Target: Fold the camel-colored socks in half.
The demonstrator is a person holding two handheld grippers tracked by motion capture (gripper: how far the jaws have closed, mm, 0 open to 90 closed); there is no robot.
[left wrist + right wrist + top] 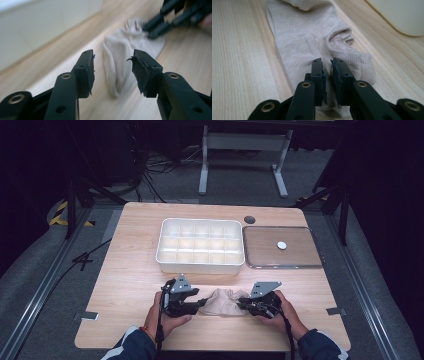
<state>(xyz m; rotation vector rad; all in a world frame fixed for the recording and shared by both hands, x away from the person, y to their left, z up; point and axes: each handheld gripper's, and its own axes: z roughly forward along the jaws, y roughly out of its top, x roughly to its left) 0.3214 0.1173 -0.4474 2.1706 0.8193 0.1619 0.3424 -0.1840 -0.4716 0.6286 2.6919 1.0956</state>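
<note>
- In the high view, we see a beige sock (223, 302) bunched on the wooden table (130, 270), on the near side of the white divided tray (200, 245), well apart from it. We hold the left gripper (202, 303) at the sock's left end and the right gripper (241, 304) at its right end. To the right of the tray lies a flat clear lid (295, 260) with a small white disc (282, 245) on it.
- In the left gripper view, the left gripper (113, 67) has its jaws wide apart, the sock (122, 57) lying between and beyond them, untouched as far as we can tell. Farther off, the right gripper (153, 29) meets the sock's far end.
- In the right gripper view, the right gripper (328, 72) has its jaws nearly together, a narrow gap showing, over the sock (307, 40) by its cuff opening; we cannot tell whether fabric is pinched. The tray (399, 15) sits at the upper right.
</note>
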